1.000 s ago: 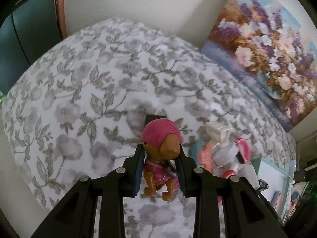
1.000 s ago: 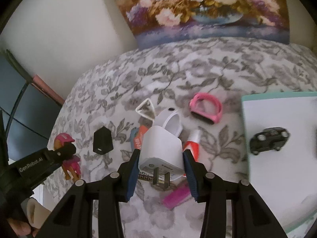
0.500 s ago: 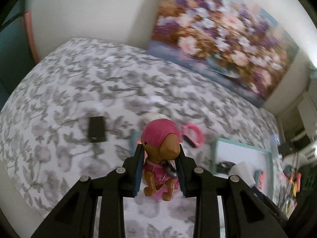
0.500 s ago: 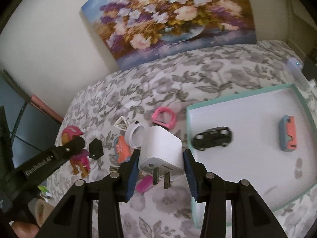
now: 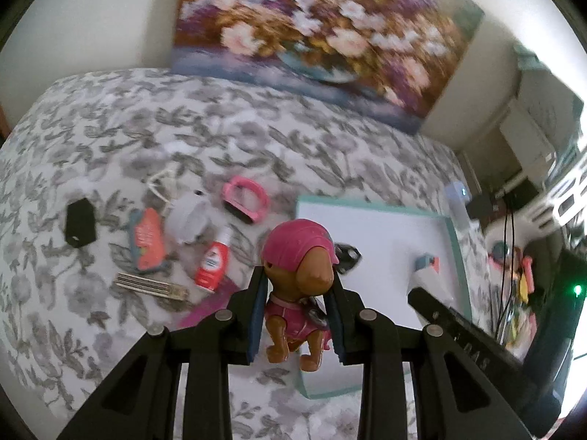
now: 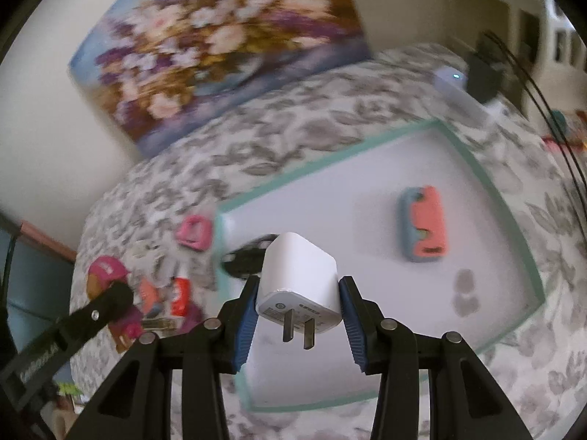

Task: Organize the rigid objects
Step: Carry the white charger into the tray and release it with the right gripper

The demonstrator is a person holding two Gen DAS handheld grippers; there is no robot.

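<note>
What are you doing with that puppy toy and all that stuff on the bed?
Tidying up. The left gripper holds the puppy toy, and the right gripper holds a white plug above the tray. A toy car and a small case already lie inside.

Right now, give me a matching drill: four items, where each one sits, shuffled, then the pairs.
Items:
1. toy dog
2. white charger
3. toy car
4. red bottle

Places:
A. lying on the floral bedspread
B. in the right gripper
C. inside the tray
D. in the left gripper

Pairs: 1-D, 2-B, 3-C, 4-A
</note>
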